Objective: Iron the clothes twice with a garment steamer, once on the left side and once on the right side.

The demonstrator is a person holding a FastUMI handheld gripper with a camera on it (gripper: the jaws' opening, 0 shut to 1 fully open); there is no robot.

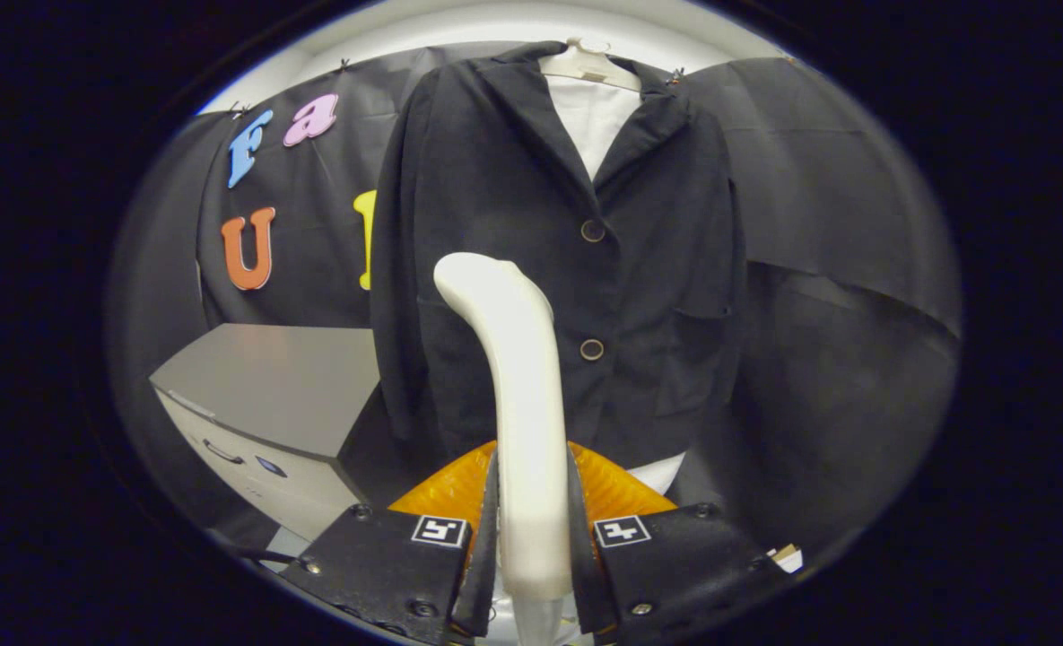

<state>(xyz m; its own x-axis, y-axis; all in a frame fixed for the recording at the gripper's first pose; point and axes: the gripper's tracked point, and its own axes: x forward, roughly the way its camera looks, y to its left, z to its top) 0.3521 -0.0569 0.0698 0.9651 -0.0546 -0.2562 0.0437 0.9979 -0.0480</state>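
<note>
A dark jacket [513, 224] with two buttons hangs on a white hanger [590, 65] over a white shirt [596, 121], straight ahead of me against the booth wall. My gripper [531, 529] is shut on the white handle of the garment steamer [524, 395]. The steamer rises upright between the fingers and its curved head sits in front of the jacket's left half, at about the height between the two buttons. Whether the head touches the cloth I cannot tell.
A grey cabinet [271, 395] with a white front and a drawer handle stands to the left of the jacket, low down. Black cloth [836, 269] drapes the wall to the right of the jacket.
</note>
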